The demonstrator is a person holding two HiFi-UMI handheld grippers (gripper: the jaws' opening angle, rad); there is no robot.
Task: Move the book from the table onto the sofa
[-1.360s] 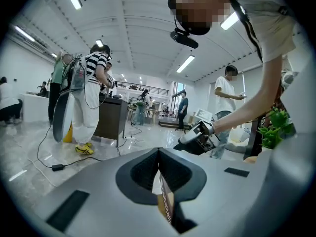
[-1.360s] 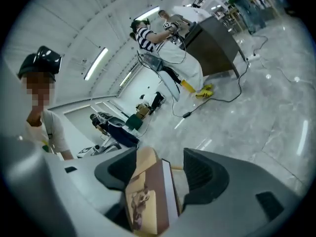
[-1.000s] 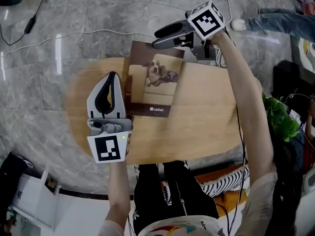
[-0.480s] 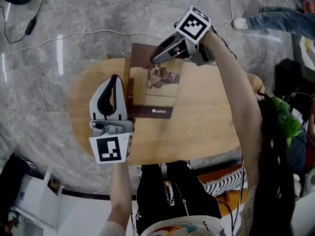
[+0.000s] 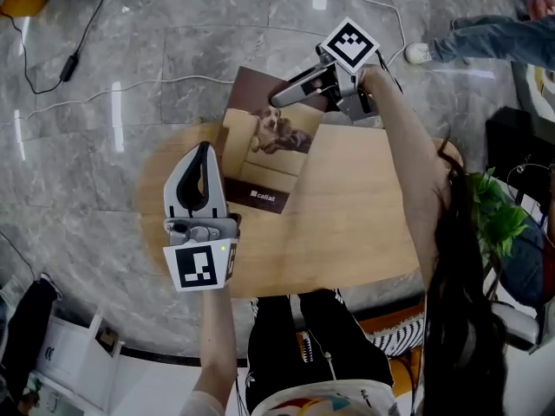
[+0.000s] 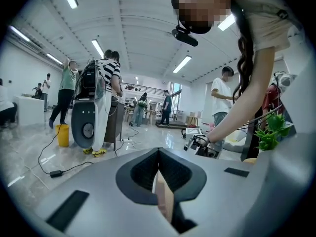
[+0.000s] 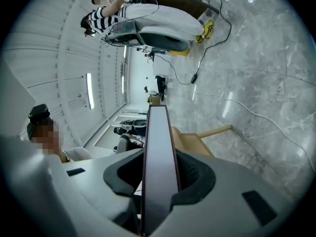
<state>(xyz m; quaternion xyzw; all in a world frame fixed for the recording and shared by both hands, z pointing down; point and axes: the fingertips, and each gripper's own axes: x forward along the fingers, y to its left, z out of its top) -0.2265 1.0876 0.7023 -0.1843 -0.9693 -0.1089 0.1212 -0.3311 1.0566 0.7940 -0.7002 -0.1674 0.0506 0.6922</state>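
The book (image 5: 264, 150), with a dog on a sofa on its cover, hangs tilted over the far left part of the oval wooden table (image 5: 364, 224). My right gripper (image 5: 283, 96) holds its far edge; the jaws are closing, with the book's edge (image 7: 159, 147) running straight between the pads of the right gripper (image 7: 159, 181). My left gripper (image 5: 205, 151) sits at the book's near left side. A thin tan edge of the book (image 6: 165, 201) shows inside the closed jaws of the left gripper (image 6: 159, 154).
Cables (image 5: 104, 89) trail over the grey marble floor beyond the table. A green plant (image 5: 490, 211) stands at the table's right end. Another person's shoe (image 5: 416, 52) and leg are at the far right. People and equipment stand far off in the hall.
The right gripper came down onto the book's far edge and closed on it. The book has lifted and swung, its far end now further past the table edge.
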